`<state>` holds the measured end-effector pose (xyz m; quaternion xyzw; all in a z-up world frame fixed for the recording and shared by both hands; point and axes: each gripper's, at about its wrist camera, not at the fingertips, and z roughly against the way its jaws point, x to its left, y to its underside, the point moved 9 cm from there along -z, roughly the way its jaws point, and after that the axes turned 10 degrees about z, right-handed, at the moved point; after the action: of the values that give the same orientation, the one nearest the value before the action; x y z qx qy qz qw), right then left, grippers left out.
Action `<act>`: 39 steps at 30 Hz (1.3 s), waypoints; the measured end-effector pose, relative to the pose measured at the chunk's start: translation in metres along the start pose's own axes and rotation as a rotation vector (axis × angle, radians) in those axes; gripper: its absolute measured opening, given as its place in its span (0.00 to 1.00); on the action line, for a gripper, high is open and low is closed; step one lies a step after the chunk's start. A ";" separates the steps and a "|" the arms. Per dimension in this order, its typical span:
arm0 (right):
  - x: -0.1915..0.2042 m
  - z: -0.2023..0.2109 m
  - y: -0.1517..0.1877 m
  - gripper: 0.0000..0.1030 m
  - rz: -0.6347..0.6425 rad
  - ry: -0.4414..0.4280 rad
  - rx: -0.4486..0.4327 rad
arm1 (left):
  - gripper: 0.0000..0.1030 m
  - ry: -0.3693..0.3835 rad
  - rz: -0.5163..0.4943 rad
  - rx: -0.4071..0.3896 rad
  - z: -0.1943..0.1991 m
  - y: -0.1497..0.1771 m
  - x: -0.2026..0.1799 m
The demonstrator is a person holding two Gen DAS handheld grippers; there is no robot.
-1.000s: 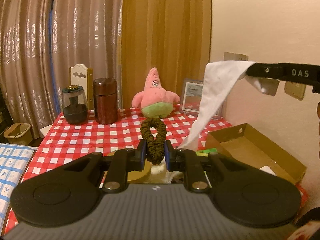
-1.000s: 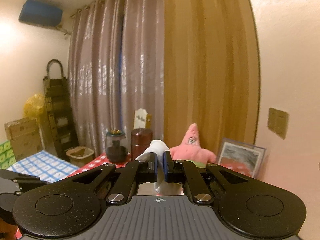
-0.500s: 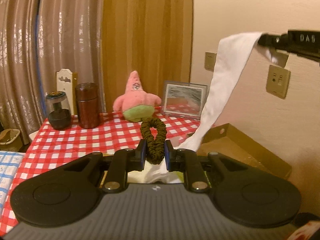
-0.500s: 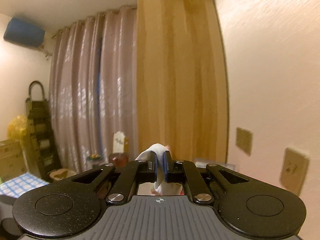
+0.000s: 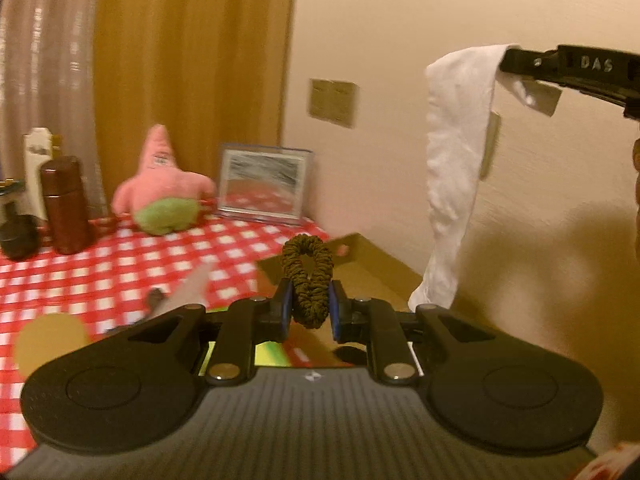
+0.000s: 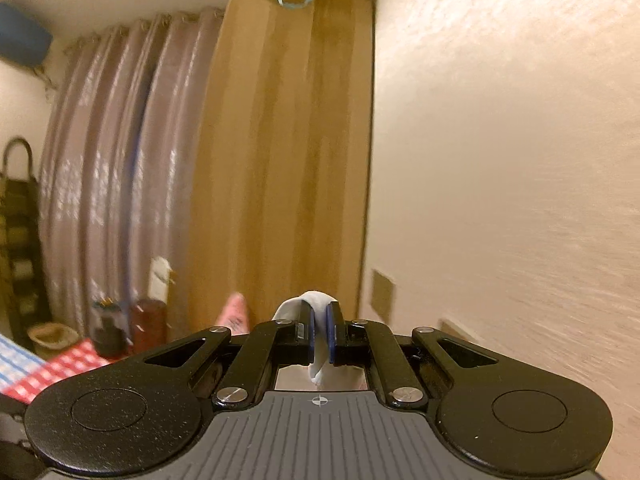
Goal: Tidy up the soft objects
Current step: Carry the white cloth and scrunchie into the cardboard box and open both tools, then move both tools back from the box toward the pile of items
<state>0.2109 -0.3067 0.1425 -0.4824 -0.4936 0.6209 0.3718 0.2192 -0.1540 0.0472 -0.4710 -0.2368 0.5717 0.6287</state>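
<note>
My left gripper is shut on a dark olive scrunchie, whose loop stands up between the blue pads. Behind it lies a shallow cardboard box at the table's right edge. My right gripper is shut on a white cloth. In the left wrist view that right gripper comes in from the upper right, and the white cloth hangs long from it, its lower end over the box. A pink starfish plush sits at the back of the table.
A red-checked tablecloth covers the table. On it stand a framed picture, a brown canister and a dark jar. The wall rises close on the right, with curtains behind.
Both views have swung right toward the wall. The plush and jars have slid left. The hanging cloth has moved right over the box, and the scrunchie now sits in front of the box.
</note>
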 end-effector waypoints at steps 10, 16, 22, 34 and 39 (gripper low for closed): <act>-0.006 -0.027 0.111 0.06 -0.011 -0.016 0.254 | 0.16 0.087 -0.049 0.107 -0.064 0.034 -0.045; -0.015 -0.037 0.143 0.06 -0.040 -0.023 0.330 | 0.27 0.090 -0.027 0.175 -0.106 0.055 -0.050; -0.024 -0.038 0.164 0.06 -0.064 -0.033 0.359 | 0.37 0.072 -0.015 0.209 -0.113 0.065 -0.041; -0.016 -0.045 0.191 0.23 -0.104 -0.089 0.459 | 0.37 0.017 0.008 0.182 -0.073 0.066 -0.008; -0.014 -0.041 0.194 0.69 -0.141 -0.095 0.463 | 0.37 0.014 0.029 0.166 -0.058 0.066 -0.001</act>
<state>0.2571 -0.3557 -0.0450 -0.3190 -0.3877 0.7118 0.4911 0.2350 -0.1804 -0.0354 -0.4246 -0.1775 0.5950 0.6589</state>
